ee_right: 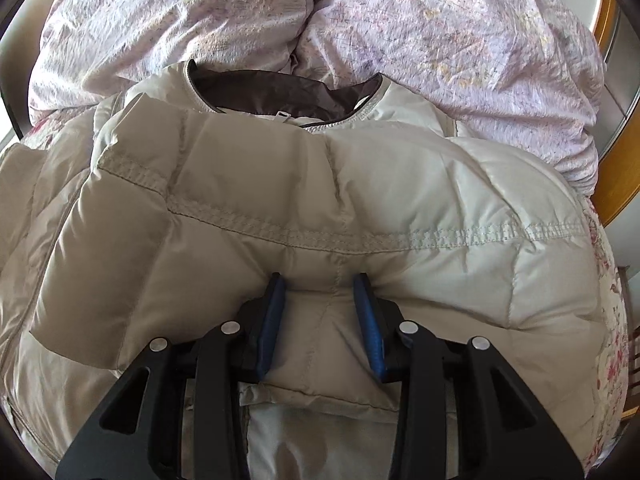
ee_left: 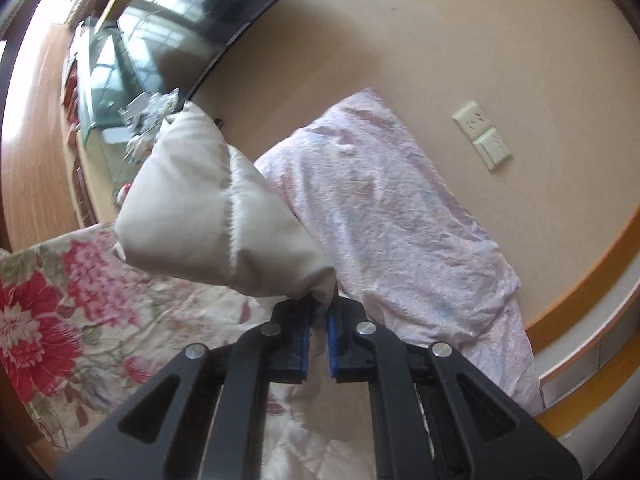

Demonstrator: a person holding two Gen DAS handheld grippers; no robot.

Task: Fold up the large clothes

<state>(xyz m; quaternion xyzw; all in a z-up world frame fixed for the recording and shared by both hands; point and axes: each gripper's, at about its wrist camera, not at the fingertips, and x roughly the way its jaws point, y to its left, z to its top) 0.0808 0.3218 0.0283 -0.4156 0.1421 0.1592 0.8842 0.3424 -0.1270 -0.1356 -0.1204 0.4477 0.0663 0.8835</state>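
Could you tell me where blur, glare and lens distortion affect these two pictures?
Left wrist view: the television mirrors bright windows, clutter beneath it is smeared, the wall trim bows from fisheye. Right wrist view: sharp on the jacket, with daylight blown out at the right edge.

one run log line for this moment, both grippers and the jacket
left gripper: shut on jacket part, lifted | right gripper: pinching jacket fold | stage: folding on bed

Bed: floral sheet [ee_left: 60, 320] covers it.
On it, near: beige jacket [ee_right: 320, 200], lying spread.
On it, far: pink duvet [ee_right: 440, 40], bunched.
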